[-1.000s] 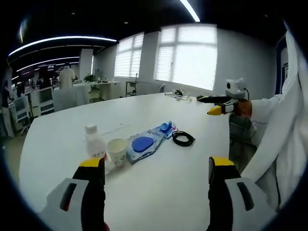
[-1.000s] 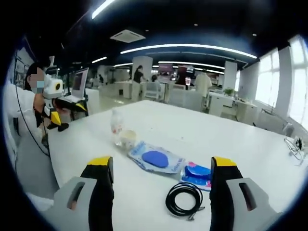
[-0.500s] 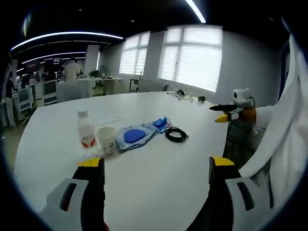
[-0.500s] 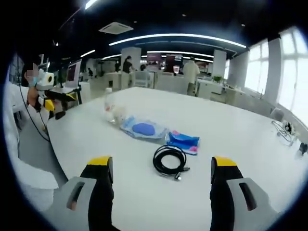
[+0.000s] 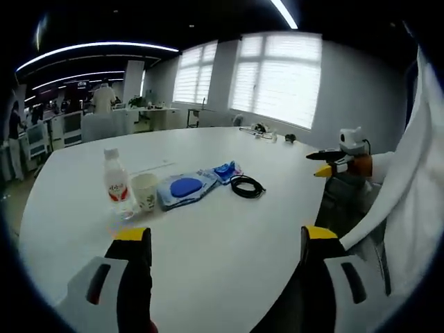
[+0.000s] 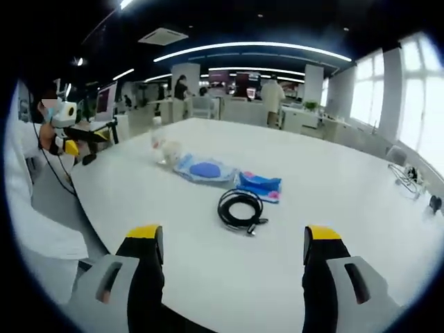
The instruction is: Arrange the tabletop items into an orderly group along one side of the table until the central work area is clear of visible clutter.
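In the left gripper view my left hand-held gripper gapes wide and empty, well short of the row on the white surface: bottle, paper cup, pouch, cable. In the right gripper view the right hand-held gripper gapes empty too; nudging the pouch carelessly could topple bottle or cup.

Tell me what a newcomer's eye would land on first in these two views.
First the short row of clutter on the big white table: a clear bottle with a red label, a paper cup beside it, a blue wipes pack, a smaller blue packet and a coiled black cable at the end. Both yellow-tipped grippers, left and right, hang open, short of the items.
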`<action>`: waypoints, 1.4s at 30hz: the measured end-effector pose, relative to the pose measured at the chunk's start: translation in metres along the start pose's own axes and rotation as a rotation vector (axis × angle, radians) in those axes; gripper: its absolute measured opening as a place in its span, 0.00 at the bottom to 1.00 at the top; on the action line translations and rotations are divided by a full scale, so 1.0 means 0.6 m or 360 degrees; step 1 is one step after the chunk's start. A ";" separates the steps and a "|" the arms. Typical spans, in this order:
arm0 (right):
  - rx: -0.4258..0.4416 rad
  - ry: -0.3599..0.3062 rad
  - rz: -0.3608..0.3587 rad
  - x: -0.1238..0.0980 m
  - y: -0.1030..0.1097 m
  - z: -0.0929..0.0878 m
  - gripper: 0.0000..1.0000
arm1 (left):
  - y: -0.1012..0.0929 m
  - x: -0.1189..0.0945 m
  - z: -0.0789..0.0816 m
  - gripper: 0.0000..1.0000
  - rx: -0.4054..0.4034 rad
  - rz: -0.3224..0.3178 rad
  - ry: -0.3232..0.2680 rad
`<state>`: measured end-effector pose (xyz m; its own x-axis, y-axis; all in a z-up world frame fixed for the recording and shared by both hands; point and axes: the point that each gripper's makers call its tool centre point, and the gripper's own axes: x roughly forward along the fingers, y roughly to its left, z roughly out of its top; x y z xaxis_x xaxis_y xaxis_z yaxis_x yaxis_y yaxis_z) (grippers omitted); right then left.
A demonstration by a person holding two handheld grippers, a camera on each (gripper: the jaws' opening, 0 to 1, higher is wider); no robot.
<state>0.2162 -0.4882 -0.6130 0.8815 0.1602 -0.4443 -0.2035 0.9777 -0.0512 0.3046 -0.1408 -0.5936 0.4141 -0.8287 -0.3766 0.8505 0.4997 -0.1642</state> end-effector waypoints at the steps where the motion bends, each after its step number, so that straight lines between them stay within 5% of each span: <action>1: 0.0000 0.0001 -0.0001 0.000 0.000 0.000 0.82 | 0.000 -0.001 0.001 0.91 -0.0002 0.0003 -0.0003; 42: 0.0007 -0.0037 0.0014 0.009 0.006 0.008 0.81 | 0.002 -0.008 -0.001 0.92 -0.0034 0.0056 -0.0015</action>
